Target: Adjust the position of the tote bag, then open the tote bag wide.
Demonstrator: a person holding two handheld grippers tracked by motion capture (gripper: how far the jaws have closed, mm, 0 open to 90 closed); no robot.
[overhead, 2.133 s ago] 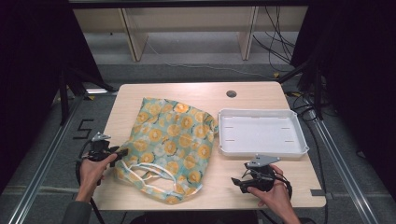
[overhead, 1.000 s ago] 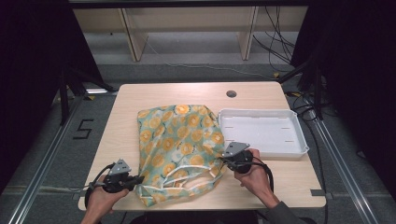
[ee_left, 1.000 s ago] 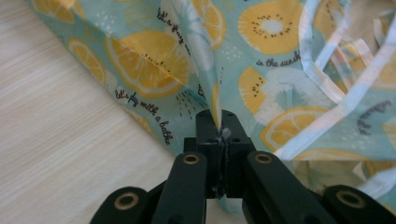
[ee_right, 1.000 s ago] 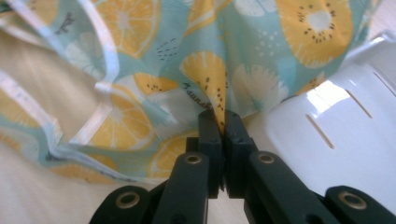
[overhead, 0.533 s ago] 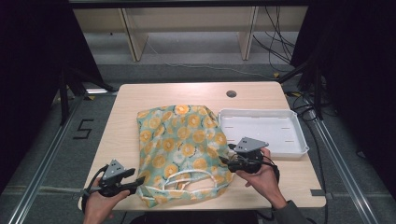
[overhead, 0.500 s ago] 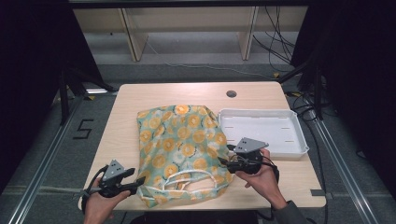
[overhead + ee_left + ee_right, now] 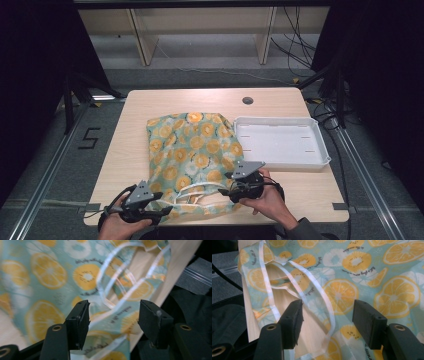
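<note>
Bag (image 7: 192,150), citrus-print cloth, lies flat mid-table (image 7: 150,107) in my high view, with the white tray (image 7: 280,142) touching it at 3 o'clock; my left gripper (image 7: 160,212) sits at the bag's 7 o'clock corner, my right gripper (image 7: 227,189) at its 5 o'clock edge near the handles (image 7: 197,192). In the left gripper view the jaws are spread, cloth between them, not pinched. In the right gripper view the jaws are also spread, over a white handle and the bag's mouth.

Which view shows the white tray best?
The high view: the whole white tray lies there, right of the fruit-print bag, on the table. Both gripper views look at the bag's cloth and handles instead.
</note>
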